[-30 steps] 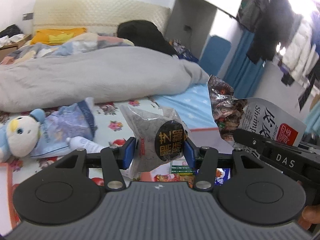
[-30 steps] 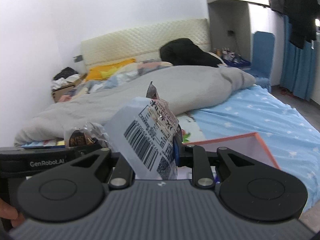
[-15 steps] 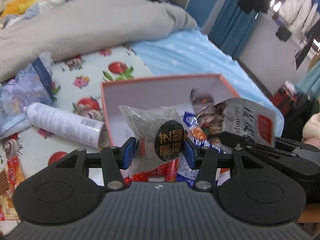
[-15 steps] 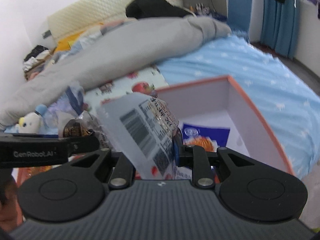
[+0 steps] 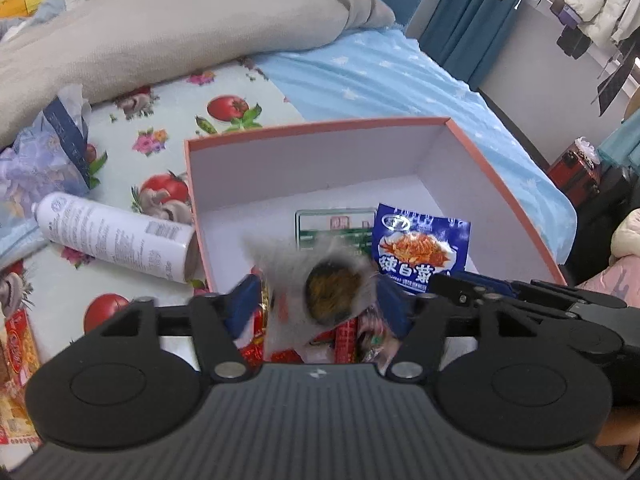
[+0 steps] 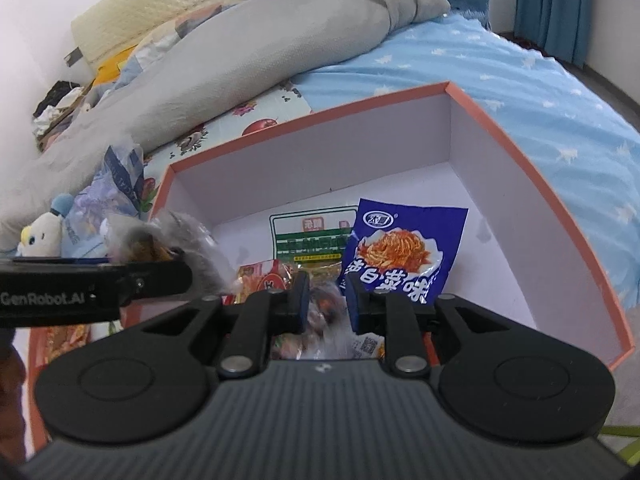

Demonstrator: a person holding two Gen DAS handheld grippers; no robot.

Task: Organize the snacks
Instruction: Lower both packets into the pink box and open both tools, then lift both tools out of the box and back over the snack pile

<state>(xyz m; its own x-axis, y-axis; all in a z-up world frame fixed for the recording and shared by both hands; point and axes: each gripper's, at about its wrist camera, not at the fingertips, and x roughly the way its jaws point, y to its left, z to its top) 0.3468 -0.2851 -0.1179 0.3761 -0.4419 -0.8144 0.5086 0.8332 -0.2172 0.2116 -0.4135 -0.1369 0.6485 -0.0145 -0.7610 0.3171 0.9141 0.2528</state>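
An orange-rimmed white box [image 5: 320, 126] [image 6: 520, 152] lies on the bed and holds several snack packs, among them a blue noodle pack [image 5: 420, 248] [image 6: 400, 252] and a green-and-white pack [image 5: 332, 226] [image 6: 312, 236]. My left gripper [image 5: 316, 304] is open over the box; a clear packet with a black round label [image 5: 332, 296] is blurred between its spread fingers, dropping. It also shows in the right wrist view [image 6: 160, 240]. My right gripper [image 6: 326, 300] is open above the box; the shrimp snack bag [image 6: 328, 328] lies blurred below its fingers.
A white spray can [image 5: 116, 236] lies left of the box on the tomato-print cloth [image 5: 224, 96]. A grey quilt [image 5: 180, 24] is heaped behind. A plush toy [image 6: 40, 232] and a blue bag [image 5: 44, 152] sit at left. More snack packs [image 5: 16, 360] lie at near left.
Both grippers have tilted down over the box and opened. The clear packet has left the left fingers and the shrimp bag has dropped from the right fingers into the box.
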